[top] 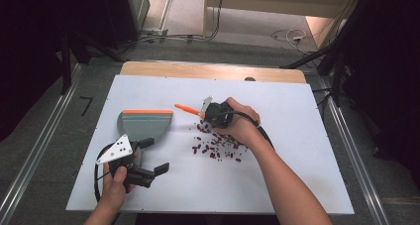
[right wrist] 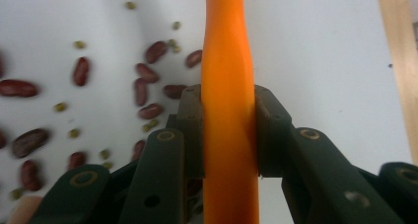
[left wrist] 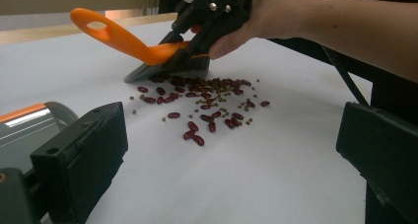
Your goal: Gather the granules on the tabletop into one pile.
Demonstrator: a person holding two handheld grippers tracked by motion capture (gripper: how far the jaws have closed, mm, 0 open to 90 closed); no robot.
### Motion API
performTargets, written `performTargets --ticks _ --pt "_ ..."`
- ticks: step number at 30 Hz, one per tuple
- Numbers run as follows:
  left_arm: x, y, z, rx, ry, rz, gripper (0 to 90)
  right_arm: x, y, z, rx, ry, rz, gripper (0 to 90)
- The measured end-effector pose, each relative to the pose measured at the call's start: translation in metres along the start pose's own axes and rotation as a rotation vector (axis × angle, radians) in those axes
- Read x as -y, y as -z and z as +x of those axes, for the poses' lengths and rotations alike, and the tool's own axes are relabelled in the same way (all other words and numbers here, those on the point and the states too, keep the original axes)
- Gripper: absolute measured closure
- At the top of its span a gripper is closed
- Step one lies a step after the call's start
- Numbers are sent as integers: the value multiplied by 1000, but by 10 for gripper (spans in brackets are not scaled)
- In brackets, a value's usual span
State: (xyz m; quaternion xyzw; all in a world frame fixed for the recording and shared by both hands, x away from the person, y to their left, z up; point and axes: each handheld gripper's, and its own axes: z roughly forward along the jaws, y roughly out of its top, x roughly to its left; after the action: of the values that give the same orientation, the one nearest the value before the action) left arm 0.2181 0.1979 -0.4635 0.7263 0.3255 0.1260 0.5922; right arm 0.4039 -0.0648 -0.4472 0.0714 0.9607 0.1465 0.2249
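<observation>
Orange-handled brush, clamped in right gripper, edges beans.

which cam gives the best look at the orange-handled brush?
Left gripper view: the orange-handled brush shows whole, looped handle to dark bristles at the red beans. Right gripper view has just the handle clamped in the right gripper. High view shows it small, mostly behind the hand.

No legible txt, labels or nos. anywhere (table, tools, beans incl.)

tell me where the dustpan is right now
In the high view the grey dustpan with an orange edge sits on the table's left side, just beyond the left gripper, left of the spilled beans.
</observation>
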Motion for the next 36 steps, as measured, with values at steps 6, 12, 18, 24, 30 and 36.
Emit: performTargets --ticks 6,12,18,24,30,36 --pt "0 0 0 -3 0 3 1 8 9 13 -35 40 -19 683" --pt "0 0 0 -1 1 2 1 15 17 23 -64 91 -26 682" --pt "0 0 0 6 -1 -2 1 18 29 16 -29 78 -61 689" --pt "0 0 0 3 0 1 1 5 26 3 -9 63 -93 688" --pt "0 2 0 -1 -1 -3 1 -21 7 2 60 102 -92 689" --pt "0 2 1 -1 1 -6 1 -32 -7 12 11 143 -78 687"
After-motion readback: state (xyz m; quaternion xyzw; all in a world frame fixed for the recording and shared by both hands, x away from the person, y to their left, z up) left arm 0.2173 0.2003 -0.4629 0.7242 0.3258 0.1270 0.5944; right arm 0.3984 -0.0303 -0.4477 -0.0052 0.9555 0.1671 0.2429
